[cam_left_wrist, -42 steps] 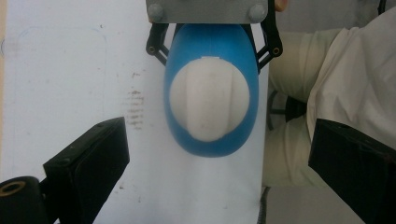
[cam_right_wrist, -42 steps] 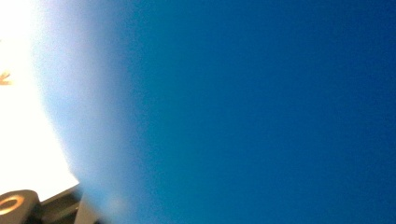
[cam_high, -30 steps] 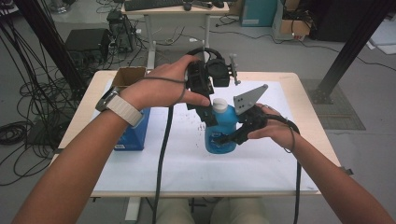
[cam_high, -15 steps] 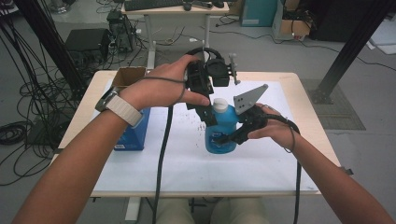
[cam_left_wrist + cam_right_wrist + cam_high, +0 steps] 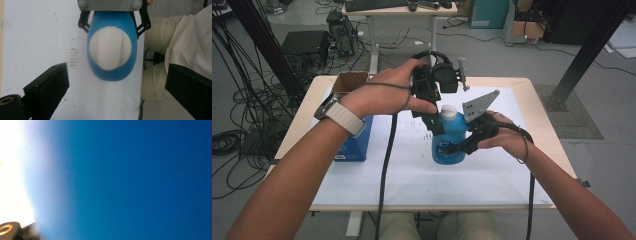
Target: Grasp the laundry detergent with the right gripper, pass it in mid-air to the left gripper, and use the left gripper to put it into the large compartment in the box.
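A blue bottle [image 5: 453, 135] with a white cap [image 5: 448, 111] stands upright on the white mat [image 5: 412, 172]. My right gripper [image 5: 451, 148] comes in from the right and is shut on the bottle's body; in the right gripper view the blue wall [image 5: 137, 180] sits right against the lens. From above, my left gripper [image 5: 438, 120] points down at the bottle's top and is open. In the left gripper view its jaws stand wide on either side of the cap [image 5: 110, 48] without touching it. The bottle [image 5: 112, 72] is seen there from above, clamped at its far side.
A blue box [image 5: 357, 142] stands at the mat's left edge, with an open cardboard box [image 5: 349, 80] behind it. Beyond the table [image 5: 532, 100] is a desk [image 5: 397, 10]. Black cables [image 5: 232, 140] lie on the floor to the left.
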`<state>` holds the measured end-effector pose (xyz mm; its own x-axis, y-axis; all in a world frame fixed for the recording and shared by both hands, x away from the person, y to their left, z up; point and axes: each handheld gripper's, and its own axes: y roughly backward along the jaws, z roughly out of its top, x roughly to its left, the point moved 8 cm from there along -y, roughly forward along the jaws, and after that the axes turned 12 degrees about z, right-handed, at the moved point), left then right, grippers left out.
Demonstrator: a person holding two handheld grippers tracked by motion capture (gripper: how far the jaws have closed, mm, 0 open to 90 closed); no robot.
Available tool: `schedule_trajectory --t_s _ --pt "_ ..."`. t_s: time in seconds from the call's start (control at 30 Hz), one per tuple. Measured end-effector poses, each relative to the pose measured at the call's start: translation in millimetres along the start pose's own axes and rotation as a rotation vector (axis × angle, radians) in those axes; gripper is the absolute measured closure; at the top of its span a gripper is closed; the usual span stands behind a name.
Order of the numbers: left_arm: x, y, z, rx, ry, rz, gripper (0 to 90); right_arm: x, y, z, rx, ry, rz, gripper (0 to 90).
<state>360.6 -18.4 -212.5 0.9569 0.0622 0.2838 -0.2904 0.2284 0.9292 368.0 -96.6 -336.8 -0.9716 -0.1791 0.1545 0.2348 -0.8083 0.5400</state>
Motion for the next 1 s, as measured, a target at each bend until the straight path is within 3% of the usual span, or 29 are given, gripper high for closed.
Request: schedule_trajectory --t_s 1.0 --pt "0.6 -1.2 -1.2 -0.001 0.006 0.005 5.6 0.3 -1.5 0.4 0.004 0.002 0.006 42.6"
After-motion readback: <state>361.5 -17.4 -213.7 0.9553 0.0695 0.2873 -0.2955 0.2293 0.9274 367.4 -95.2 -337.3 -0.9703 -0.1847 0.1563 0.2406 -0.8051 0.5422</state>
